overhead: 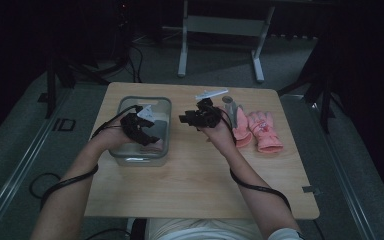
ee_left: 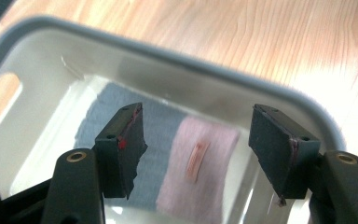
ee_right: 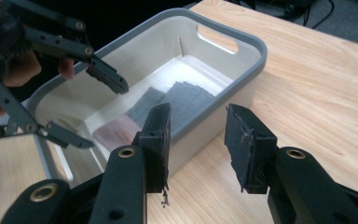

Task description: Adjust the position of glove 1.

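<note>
High view alone: pink gloves (overhead: 258,131) beside spread right gripper (overhead: 186,120); left gripper (ee_left: 196,144) spread over bin (ee_left: 177,60).

A light wooden table with rounded corners (overhead: 190,190) is being lit from above while the surrounding room is being left in deep shadow. Grey carpeted floor (overhead: 20,150) is being crossed by black cables (overhead: 135,60), and a white metal-legged frame (overhead: 220,30) is being kept behind the table.
</note>
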Motion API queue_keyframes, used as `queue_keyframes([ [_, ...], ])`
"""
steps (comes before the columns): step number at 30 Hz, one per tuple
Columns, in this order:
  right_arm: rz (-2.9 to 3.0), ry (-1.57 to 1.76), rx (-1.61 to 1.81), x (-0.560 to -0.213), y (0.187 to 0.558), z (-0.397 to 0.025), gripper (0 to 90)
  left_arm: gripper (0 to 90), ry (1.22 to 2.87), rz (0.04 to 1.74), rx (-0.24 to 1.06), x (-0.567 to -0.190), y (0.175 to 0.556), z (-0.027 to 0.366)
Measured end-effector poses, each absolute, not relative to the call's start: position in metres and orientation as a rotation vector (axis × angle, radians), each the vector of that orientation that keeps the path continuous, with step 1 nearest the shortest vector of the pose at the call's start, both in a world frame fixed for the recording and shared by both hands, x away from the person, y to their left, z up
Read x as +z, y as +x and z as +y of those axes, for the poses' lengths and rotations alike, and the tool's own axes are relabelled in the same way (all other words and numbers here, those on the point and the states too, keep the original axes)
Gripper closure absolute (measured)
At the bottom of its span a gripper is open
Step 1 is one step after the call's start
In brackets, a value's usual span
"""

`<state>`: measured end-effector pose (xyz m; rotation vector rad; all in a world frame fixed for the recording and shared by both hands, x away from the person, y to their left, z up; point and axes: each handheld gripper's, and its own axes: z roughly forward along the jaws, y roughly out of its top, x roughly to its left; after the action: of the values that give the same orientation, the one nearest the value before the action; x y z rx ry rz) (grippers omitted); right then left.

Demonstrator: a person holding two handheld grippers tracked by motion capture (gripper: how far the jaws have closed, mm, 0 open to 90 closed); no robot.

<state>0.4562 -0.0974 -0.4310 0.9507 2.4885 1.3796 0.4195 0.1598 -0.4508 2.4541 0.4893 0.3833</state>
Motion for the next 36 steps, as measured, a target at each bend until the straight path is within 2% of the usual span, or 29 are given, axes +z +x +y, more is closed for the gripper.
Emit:
queue_keyframes([
  [12, 2.419, 0.936, 1.371, -0.431, 0.458, -0.161, 62.1, 37.4, 2.426, 0.492, 0.374, -0.444, 0.408, 0.120],
  [16, 2.385, 0.995, 1.341, -0.437, 0.461, -0.187, 63.0, 37.6, 2.447, 0.439, 0.342, -0.447, 0.395, 0.097],
  [21, 2.367, 1.037, 1.310, -0.445, 0.463, -0.210, 64.0, 36.4, 2.462, 0.457, 0.326, -0.454, 0.376, 0.076],
  [26, 2.355, 1.064, 1.244, -0.451, 0.463, -0.230, 64.4, 33.5, 2.384, 0.479, 0.260, -0.470, 0.353, 0.062],
  [34, 2.333, 1.069, 1.151, -0.459, 0.471, -0.248, 65.4, 33.8, 2.428, 0.582, 0.286, -0.501, 0.330, 0.053],
  [36, 2.326, 1.071, 1.149, -0.460, 0.474, -0.251, 65.7, 33.9, 2.447, 0.615, 0.335, -0.509, 0.324, 0.052],
])
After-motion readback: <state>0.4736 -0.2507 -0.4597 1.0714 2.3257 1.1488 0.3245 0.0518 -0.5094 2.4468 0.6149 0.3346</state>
